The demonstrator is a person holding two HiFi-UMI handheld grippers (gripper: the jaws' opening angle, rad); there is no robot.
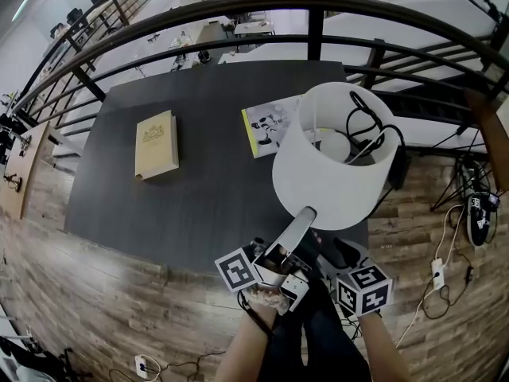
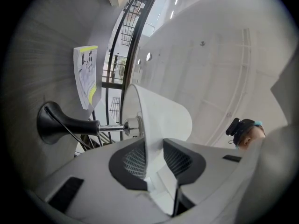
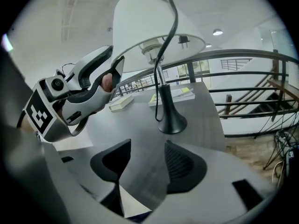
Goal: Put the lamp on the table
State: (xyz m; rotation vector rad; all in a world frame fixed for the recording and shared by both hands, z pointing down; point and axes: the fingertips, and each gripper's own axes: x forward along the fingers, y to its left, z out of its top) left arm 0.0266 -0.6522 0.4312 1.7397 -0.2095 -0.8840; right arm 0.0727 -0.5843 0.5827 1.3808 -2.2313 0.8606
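Head view: lamp (image 1: 334, 153) upright on table (image 1: 199, 197), left claw (image 1: 307, 216) astride shade (image 2: 163, 118) rim.

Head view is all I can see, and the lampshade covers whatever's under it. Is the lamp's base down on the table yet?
Observer: Yes. The right gripper view shows the black base standing upright on the dark table.
Operator: And the left side, clamped or not?
Observer: The rim of the shade sits between the jaws of the left gripper, but they look parted around it rather than pressing.
Operator: And the other one?
Observer: The right gripper has its jaws apart with nothing between them, only tabletop beyond.
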